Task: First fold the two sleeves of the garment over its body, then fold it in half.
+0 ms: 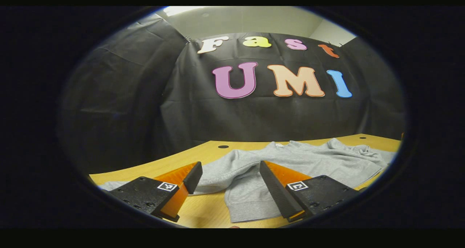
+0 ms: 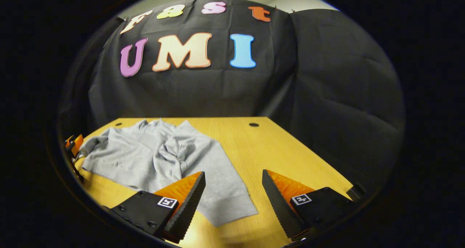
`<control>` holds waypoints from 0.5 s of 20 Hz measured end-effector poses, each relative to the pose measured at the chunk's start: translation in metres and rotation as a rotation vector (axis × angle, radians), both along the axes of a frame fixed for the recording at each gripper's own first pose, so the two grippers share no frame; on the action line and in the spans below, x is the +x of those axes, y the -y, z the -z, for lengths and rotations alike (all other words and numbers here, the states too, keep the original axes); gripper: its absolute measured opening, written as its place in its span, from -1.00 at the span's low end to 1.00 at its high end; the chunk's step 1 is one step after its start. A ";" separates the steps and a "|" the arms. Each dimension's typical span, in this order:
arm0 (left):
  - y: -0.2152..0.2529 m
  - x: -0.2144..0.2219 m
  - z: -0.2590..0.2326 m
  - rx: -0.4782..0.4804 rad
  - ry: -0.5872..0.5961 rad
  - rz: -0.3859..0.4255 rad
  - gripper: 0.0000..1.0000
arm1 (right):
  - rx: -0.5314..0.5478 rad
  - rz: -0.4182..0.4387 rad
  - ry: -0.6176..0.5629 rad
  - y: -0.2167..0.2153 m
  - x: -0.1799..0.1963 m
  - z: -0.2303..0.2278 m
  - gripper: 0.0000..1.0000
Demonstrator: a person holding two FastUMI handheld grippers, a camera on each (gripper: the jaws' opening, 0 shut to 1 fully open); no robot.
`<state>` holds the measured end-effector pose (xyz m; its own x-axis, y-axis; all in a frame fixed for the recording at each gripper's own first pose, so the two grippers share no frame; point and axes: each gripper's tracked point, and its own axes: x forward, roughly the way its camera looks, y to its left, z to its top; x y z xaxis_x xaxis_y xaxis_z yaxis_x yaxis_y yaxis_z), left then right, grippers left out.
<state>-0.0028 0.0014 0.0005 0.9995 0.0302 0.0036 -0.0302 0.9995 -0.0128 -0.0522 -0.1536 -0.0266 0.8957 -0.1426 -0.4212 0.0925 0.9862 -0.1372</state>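
Note:
A grey sweatshirt (image 1: 308, 161) lies spread on the wooden table (image 1: 203, 211). In the left gripper view one sleeve (image 1: 247, 200) runs toward me, its cuff lying between the fingers of my open left gripper (image 1: 229, 179), which holds nothing. The far side of the garment is bunched. In the right gripper view the sweatshirt (image 2: 145, 157) lies left of centre with a crumpled sleeve (image 2: 178, 150) lying over its body. My right gripper (image 2: 232, 182) stands open above the garment's near corner, gripping nothing. The left gripper (image 2: 72, 144) peeks in at the far left edge.
The black cloth wall closes off the back and both sides of the booth. The table has small round holes near its far edge (image 2: 253, 124) (image 1: 223, 146). Bare wood (image 2: 283, 153) stretches to the right of the garment.

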 end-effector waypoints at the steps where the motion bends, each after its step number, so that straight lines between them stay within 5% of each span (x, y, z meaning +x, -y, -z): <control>1: 0.000 0.000 0.000 0.000 0.000 0.002 0.87 | -0.010 -0.001 -0.053 0.002 -0.007 0.012 0.89; 10: 0.001 0.000 -0.001 0.000 0.001 0.005 0.87 | 0.072 -0.003 -0.254 0.002 -0.021 0.063 0.97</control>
